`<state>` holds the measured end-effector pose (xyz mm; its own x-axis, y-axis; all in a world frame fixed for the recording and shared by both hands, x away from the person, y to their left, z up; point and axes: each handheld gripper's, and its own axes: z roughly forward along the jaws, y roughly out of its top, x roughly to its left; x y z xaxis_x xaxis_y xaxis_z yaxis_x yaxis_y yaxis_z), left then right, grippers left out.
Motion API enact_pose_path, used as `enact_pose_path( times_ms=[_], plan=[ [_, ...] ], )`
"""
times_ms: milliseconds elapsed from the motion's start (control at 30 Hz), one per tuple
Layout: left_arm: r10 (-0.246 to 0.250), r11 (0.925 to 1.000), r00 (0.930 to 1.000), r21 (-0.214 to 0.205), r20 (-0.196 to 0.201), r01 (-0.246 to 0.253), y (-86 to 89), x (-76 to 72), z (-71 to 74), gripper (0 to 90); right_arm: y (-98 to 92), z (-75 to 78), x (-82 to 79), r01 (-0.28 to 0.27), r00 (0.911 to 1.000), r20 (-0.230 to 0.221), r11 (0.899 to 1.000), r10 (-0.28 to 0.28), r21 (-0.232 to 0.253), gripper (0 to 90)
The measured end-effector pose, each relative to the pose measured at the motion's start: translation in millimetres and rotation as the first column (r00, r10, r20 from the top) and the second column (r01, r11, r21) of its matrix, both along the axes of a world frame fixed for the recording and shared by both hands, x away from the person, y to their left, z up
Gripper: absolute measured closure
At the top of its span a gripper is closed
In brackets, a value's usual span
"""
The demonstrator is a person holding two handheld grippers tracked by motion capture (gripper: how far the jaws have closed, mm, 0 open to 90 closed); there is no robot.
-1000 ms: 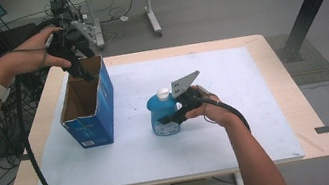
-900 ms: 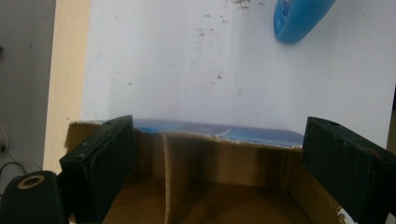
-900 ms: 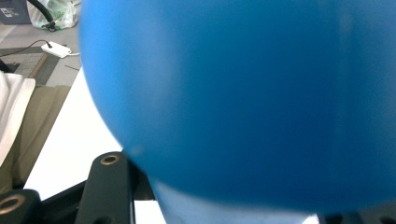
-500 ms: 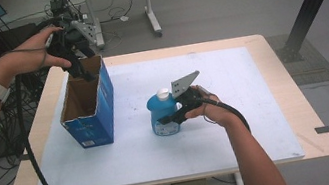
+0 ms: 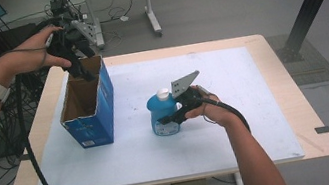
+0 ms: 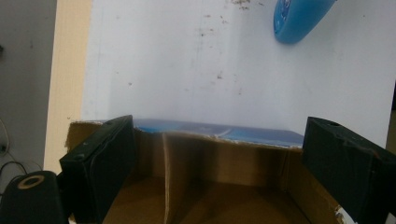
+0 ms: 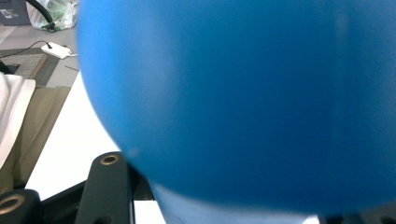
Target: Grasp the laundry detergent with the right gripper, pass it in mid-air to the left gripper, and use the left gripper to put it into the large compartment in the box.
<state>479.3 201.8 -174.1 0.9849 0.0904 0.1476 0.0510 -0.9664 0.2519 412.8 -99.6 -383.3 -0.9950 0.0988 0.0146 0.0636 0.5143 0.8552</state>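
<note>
White matting covered the desk (image 5: 253,88), where the right gripper (image 5: 176,116) pinched the blue bottle (image 5: 162,115) upright, seemingly for boxing, while the left gripper's (image 5: 77,61) spread fingers (image 6: 100,168) steadied the far wall of the open box (image 5: 89,110).

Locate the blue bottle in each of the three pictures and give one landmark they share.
High view: the blue bottle stands upright at the middle of the white mat, gripped by the right claw.
Left gripper view: its blue body sits at the top right corner, beyond the cardboard box.
Right gripper view: its blue body covers most of the picture, close up.
Shared landmark: the white mat.
</note>
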Motion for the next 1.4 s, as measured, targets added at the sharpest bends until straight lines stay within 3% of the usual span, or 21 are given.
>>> enact_pose_path(
  times_ms=[1400],
  plan=[
    [0.002, 1.0000, 1.0000, -0.004, 0.004, -0.002, -0.1, -0.8, 1.5, 10.8, 0.8, 0.9, 0.8, -0.003, 1.0000, -0.004, 1.000, 0.003, -0.009, 42.6]
  ],
)
